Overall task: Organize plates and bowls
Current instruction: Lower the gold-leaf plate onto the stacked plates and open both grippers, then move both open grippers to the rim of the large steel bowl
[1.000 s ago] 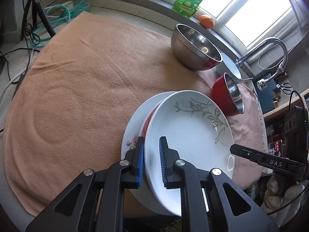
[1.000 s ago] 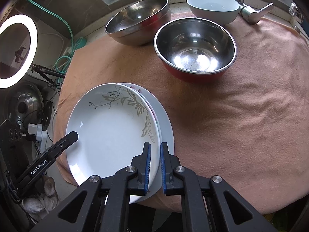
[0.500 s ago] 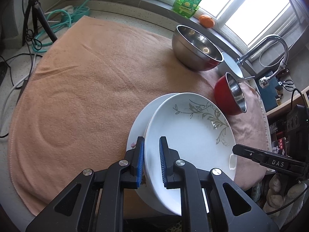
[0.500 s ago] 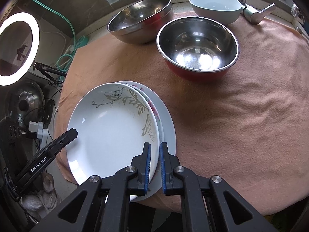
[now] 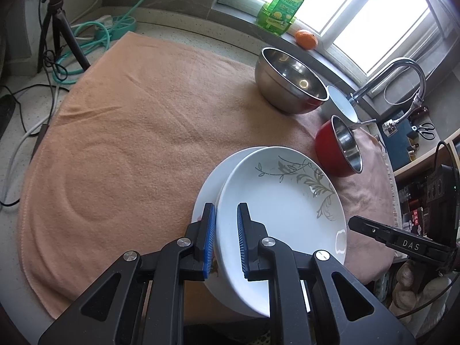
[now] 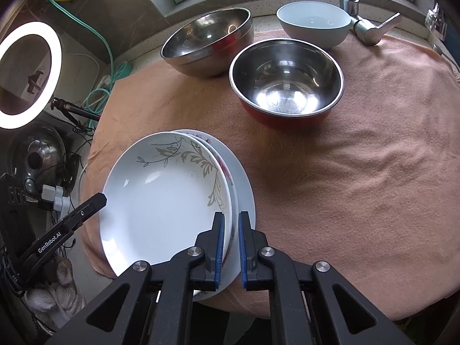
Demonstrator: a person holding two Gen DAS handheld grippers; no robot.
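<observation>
A white plate with a grey vine pattern (image 5: 281,210) (image 6: 164,198) lies tilted over a larger white plate with a pink flower (image 5: 204,198) (image 6: 244,189), near the front edge of the peach towel (image 5: 129,132). My left gripper (image 5: 226,210) is shut on the vine plate's rim. From the opposite side, my right gripper (image 6: 231,218) is shut on the same plate's rim. Each gripper also shows in the other's view: the right gripper (image 5: 402,243) and the left gripper (image 6: 72,224). Behind stand a large steel bowl (image 5: 290,86) (image 6: 207,43), a red-sided steel bowl (image 5: 339,149) (image 6: 287,83) and a white bowl (image 5: 342,103) (image 6: 313,26).
A faucet (image 5: 402,69) (image 6: 350,0) rises behind the bowls. A green bottle (image 5: 281,5) and an orange (image 5: 306,38) sit on the windowsill. A tripod (image 5: 57,28), cables and a ring light (image 6: 26,74) are off the towel's left side.
The vine plate has slid further over the flowered plate, so less of the pink flower shows beside it. Both grippers stay clamped on its rim.
</observation>
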